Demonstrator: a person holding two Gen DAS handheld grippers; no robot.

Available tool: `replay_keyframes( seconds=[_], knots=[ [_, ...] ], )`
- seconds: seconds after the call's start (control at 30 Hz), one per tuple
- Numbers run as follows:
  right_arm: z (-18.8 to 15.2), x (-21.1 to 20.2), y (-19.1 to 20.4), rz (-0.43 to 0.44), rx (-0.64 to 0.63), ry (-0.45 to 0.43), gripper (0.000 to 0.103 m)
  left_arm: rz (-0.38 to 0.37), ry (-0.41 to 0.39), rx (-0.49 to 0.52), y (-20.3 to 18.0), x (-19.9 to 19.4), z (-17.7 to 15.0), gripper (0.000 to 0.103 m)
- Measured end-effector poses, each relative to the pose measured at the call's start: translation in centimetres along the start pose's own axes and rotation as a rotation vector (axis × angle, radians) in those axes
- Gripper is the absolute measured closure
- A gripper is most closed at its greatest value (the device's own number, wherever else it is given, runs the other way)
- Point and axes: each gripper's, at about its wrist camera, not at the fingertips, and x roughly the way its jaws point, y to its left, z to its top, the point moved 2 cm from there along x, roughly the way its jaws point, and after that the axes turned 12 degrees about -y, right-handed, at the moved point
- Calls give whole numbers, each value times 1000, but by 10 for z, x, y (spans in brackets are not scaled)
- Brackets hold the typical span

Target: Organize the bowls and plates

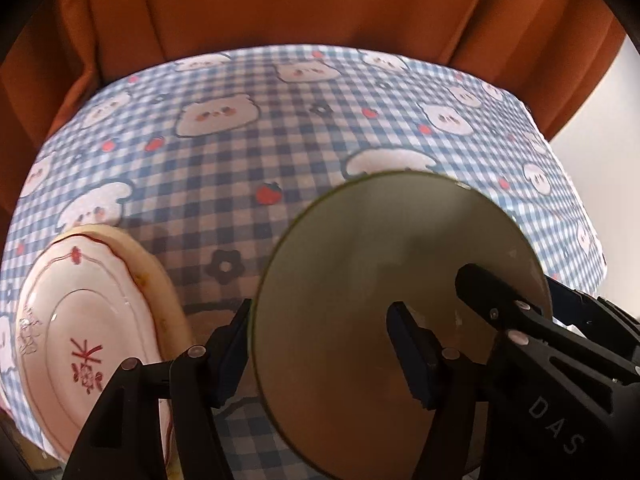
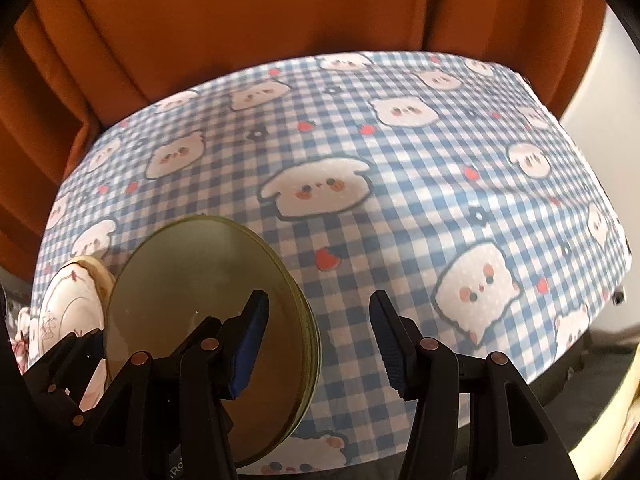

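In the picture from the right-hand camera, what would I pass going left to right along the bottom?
White plate with red pattern → green plate → right gripper, its two fingers apart with only the checked tablecloth between them.

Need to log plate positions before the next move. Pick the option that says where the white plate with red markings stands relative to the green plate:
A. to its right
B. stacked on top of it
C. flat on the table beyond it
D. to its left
D: in both wrist views the white plate with red markings stands on edge left of the green plate.
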Motion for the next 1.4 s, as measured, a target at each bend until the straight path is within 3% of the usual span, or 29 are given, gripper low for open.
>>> replay_keyframes(
  seconds=[0.13, 0.37, 0.73, 0.93, 1.4],
  knots=[
    [-7, 4, -3, -14, 30, 16, 47, -17, 11, -1, 1, 4, -2, 40],
    [-7, 15, -8, 36, 84, 42, 47, 5, 15, 4, -1, 3, -2, 40],
    [-9, 36, -17, 254, 104, 120, 49, 168, 16, -19, -10, -3, -7, 41],
    [-8, 45, -9, 397, 80, 170, 66, 215, 11, -59, -12, -6, -10, 48],
    [-1, 43, -2, 415, -30, 159, 64, 242, 3, -137, -20, -16, -11, 52]
  ],
)
